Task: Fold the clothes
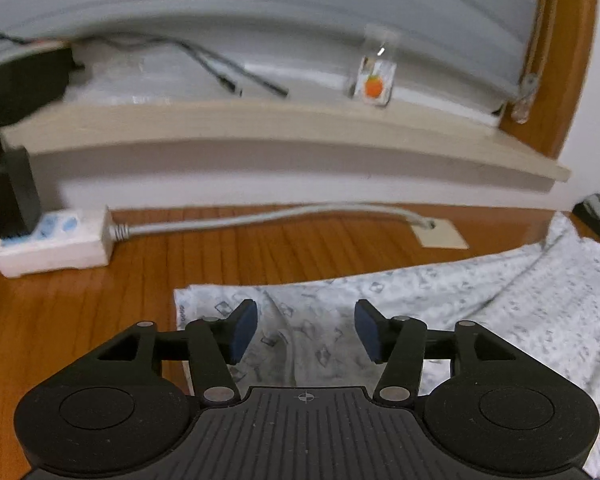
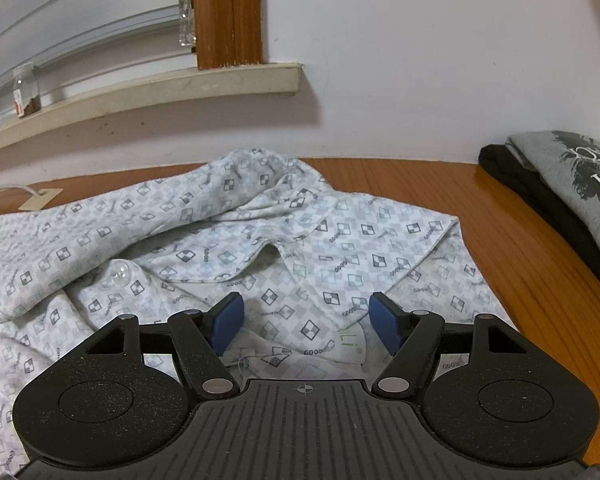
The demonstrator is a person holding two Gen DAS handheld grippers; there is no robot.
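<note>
A white shirt with a grey and blue check print (image 2: 260, 232) lies crumpled on the wooden table (image 2: 400, 184). Its collar and neck label (image 2: 352, 346) are at the near side in the right wrist view, and a clear button (image 2: 121, 273) shows at the left. My right gripper (image 2: 306, 322) is open just above the collar, with nothing between its blue pads. In the left wrist view the shirt's hem end (image 1: 380, 304) spreads to the right. My left gripper (image 1: 306, 330) is open over the hem corner, holding nothing.
A white power strip (image 1: 52, 240) with a black plug and grey cable (image 1: 260, 220) sits at the table's back left. A window sill (image 1: 260, 120) carries a small bottle (image 1: 374, 80) and cables. Folded grey and black clothes (image 2: 560, 184) lie at the right.
</note>
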